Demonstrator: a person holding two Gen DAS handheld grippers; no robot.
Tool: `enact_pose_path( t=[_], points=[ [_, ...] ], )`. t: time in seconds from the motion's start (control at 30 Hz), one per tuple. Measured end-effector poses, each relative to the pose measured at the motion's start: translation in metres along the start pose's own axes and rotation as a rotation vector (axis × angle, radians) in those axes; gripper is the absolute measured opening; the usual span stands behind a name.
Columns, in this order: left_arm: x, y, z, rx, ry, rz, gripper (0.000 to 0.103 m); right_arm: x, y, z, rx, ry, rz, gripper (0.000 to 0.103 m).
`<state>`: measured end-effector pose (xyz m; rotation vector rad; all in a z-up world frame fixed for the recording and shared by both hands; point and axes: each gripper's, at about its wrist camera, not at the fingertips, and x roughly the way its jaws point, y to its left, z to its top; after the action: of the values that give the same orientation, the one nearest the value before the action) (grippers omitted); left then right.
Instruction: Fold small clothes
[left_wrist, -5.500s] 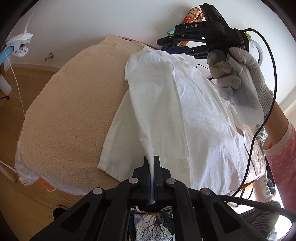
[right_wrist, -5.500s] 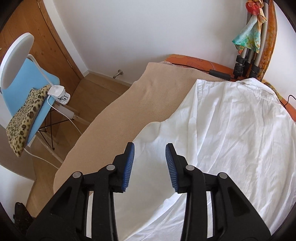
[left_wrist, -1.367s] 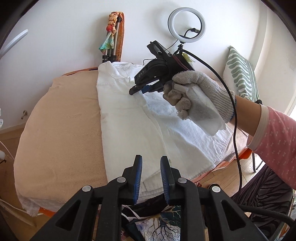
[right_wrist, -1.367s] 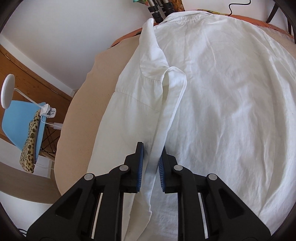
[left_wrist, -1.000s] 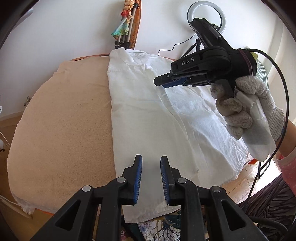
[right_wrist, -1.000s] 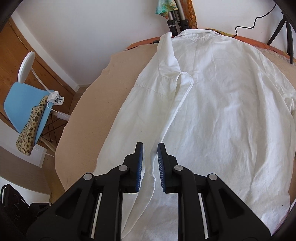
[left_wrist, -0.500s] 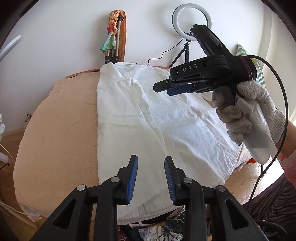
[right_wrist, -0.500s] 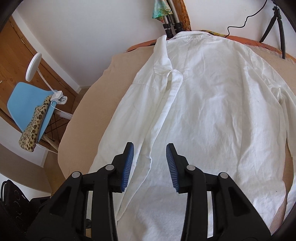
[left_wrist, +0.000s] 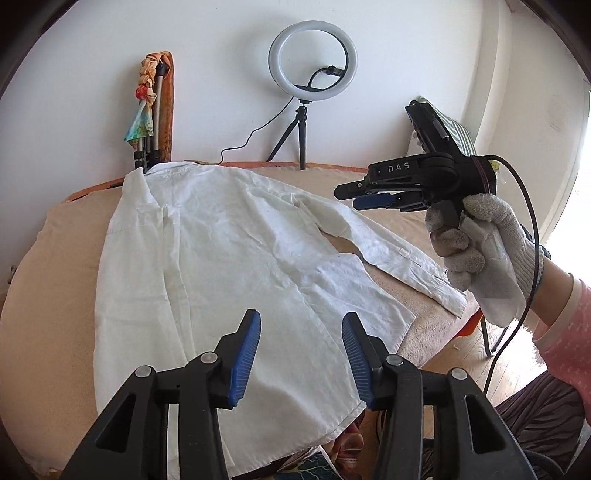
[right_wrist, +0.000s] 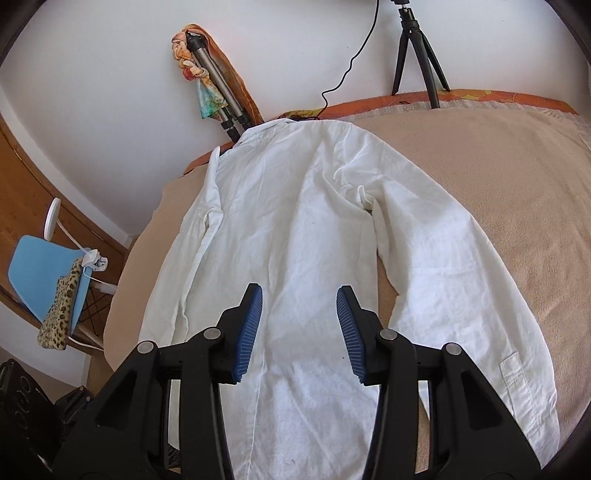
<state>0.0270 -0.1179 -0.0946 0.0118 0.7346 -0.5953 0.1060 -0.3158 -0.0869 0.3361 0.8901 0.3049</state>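
The white shirt (right_wrist: 295, 236) lies flat on the bed (right_wrist: 498, 177), one sleeve already folded in; both grippers' fingers (left_wrist: 245, 354) hang open and empty, ready for the next fold

One white shirt (right_wrist: 306, 236) lies on one beige blanket (right_wrist: 509, 177). Two grippers work above it, the left gripper (left_wrist: 300, 345) and the right gripper (right_wrist: 300, 330), one held in a gloved hand (left_wrist: 480, 251). Behind stand one ring light (left_wrist: 313, 61), one folded tripod (right_wrist: 216, 92), one blue chair (right_wrist: 40, 280) and one striped cushion (left_wrist: 456, 134).
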Motion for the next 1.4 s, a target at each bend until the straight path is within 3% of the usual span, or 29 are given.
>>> enact_pose_path(
  t=[0.43, 0.7, 0.87, 0.93, 1.17, 1.2, 1.27, 1.3, 1.33, 1.4],
  points=[
    [0.069, -0.115, 0.02, 0.121, 0.035, -0.151, 0.045, -0.096, -0.117, -0.01, 0.093, -0.084, -0.043, 0.045],
    [0.131, -0.203, 0.02, 0.222, 0.123, -0.25, 0.045, -0.14, -0.19, -0.029, 0.169, -0.112, -0.071, 0.045],
    [0.169, -0.243, 0.02, 0.27, 0.168, -0.257, 0.049, -0.156, -0.225, -0.033, 0.21, -0.13, -0.082, 0.045],
    [0.184, -0.257, 0.02, 0.298, 0.19, -0.24, 0.055, -0.159, -0.236, -0.033, 0.227, -0.133, -0.081, 0.045],
    [0.227, -0.282, 0.018, 0.353, 0.247, -0.161, 0.056, -0.155, -0.257, -0.028, 0.245, -0.134, -0.076, 0.045],
    [0.228, -0.283, 0.018, 0.355, 0.239, -0.159, 0.054, -0.153, -0.259, -0.027, 0.242, -0.132, -0.073, 0.045],
    [0.231, -0.28, 0.02, 0.345, 0.226, -0.141, 0.033, -0.148, -0.26, -0.024, 0.237, -0.127, -0.069, 0.045],
    [0.233, -0.275, 0.023, 0.316, 0.231, -0.156, 0.016, -0.144, -0.26, -0.022, 0.237, -0.125, -0.066, 0.045],
    [0.234, -0.268, 0.026, 0.276, 0.236, -0.181, 0.007, -0.141, -0.261, -0.02, 0.239, -0.124, -0.062, 0.045],
    [0.234, -0.254, 0.033, 0.193, 0.236, -0.21, 0.002, -0.133, -0.26, -0.016, 0.246, -0.12, -0.049, 0.045]
  ],
)
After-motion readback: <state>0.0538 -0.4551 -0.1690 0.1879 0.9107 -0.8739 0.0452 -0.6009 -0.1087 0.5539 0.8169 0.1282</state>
